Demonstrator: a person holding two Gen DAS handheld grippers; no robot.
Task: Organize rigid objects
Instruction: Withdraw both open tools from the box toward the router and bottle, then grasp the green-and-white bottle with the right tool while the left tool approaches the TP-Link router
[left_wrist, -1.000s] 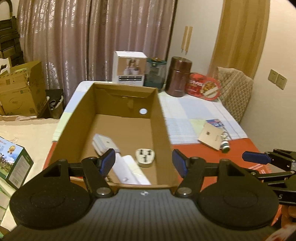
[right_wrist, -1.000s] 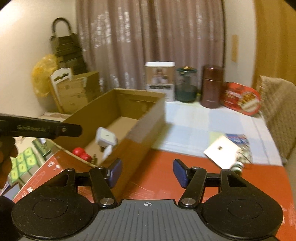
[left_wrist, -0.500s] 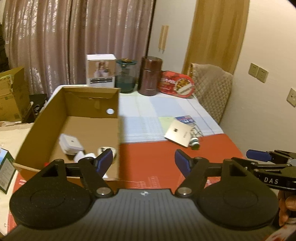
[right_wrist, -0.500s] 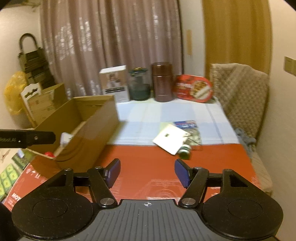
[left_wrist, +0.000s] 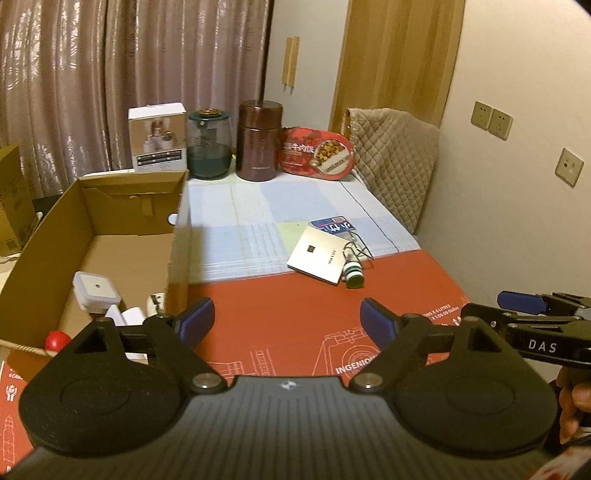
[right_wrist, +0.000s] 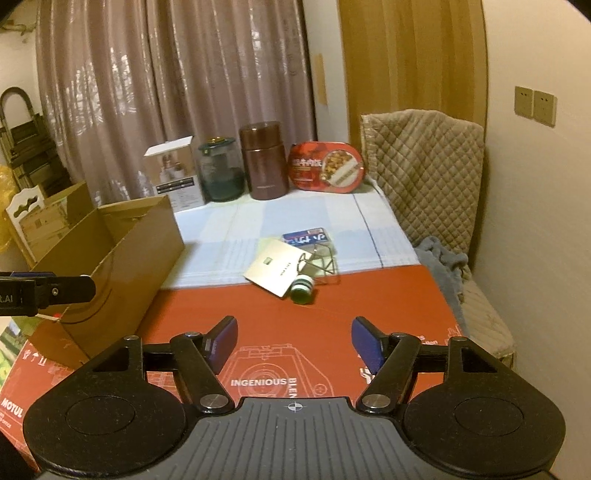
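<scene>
Scanning left to right: cardboard box (left_wrist: 110, 236) at frame left is seen already holding a white adapter (left_wrist: 95, 291), other white pieces and a red ball (left_wrist: 56, 340). Part of the sorting is judged done. Left gripper (left_wrist: 286, 319) at lower centre is spread wide, nothing held. Right of centre, a flat white card box (left_wrist: 320, 254), a small green-capped bottle (left_wrist: 354, 277) and a blue packet (left_wrist: 334, 226) are left lying close together on the table (left_wrist: 277, 314); collection is judged pending. Right gripper (right_wrist: 293, 341) is likewise wide open and empty, aimed toward that cluster.
</scene>
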